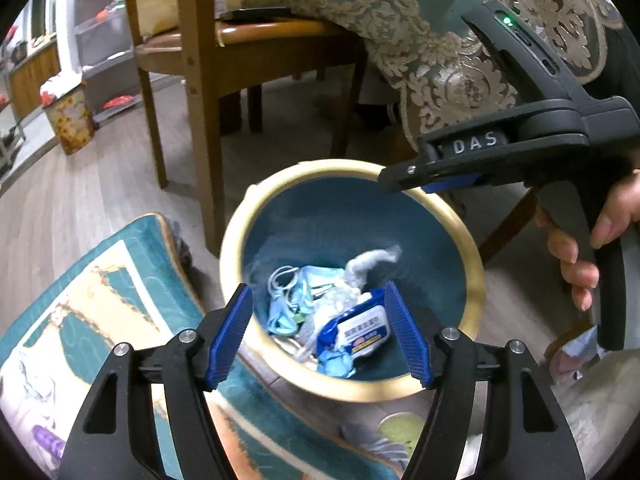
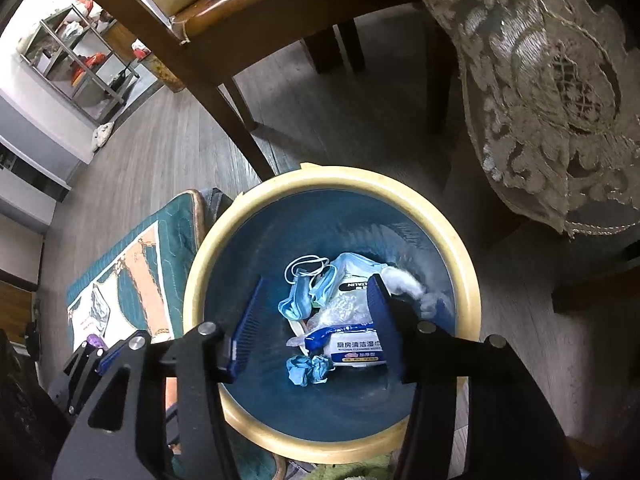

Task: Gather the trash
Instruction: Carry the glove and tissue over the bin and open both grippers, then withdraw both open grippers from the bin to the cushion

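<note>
Trash (image 2: 344, 320) lies in the bin (image 2: 460, 240) below both released, empty claws, left (image 1: 320, 336) and right (image 2: 312, 328).

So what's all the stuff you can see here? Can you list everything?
Bin: one, blue inside with a cream rim, on the floor under both tongs.
Wipes packet: one, blue and white, in the bin.
Face masks: at least two, light blue, in the bin.
Crumpled tissue: one, white, in the bin by the wall.
Crumpled blue scrap: one, blue, in the bin beside the packet.
Chair: one, brown wood, behind the bin.
Tablecloth: one, green with beige lace, hanging at upper right.
Rug: one, teal and cream, left of the bin.
Left tongs: one, black with blue pads, open, empty.
Right tongs: one, same colours, open, empty.
</note>
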{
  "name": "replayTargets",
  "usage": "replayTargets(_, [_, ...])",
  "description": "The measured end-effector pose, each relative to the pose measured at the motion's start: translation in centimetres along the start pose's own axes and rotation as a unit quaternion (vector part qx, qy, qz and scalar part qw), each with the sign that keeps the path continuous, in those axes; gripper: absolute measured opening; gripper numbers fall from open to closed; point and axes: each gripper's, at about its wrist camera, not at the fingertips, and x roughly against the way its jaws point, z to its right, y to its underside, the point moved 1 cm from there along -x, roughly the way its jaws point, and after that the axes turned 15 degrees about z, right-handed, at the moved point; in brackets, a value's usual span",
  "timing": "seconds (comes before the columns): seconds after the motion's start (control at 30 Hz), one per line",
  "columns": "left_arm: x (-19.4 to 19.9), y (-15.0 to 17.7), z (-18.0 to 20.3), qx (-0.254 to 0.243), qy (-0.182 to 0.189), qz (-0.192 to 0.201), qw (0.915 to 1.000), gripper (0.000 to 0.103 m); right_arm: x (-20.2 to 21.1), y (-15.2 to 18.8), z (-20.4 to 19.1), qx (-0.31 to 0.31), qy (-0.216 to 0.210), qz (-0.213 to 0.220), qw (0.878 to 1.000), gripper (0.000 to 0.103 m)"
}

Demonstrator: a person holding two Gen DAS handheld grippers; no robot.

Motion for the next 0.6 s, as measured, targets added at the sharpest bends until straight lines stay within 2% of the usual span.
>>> replayTargets(0.13, [1.3, 0.2, -1.1, 0.010, -0.011, 0.003, 0.9999, 0.070, 0.3, -0.1, -0.9, 0.014, -0.003, 0.002, 1.000, 0.058])
replayTargets(0.6, [9.0, 1.9, -6.1, 0.027, -0.075, 0.019, 0.9966, 0.070, 1.5, 1.1, -6.1, 0.068, -0.005, 0.007, 0.998, 0.063])
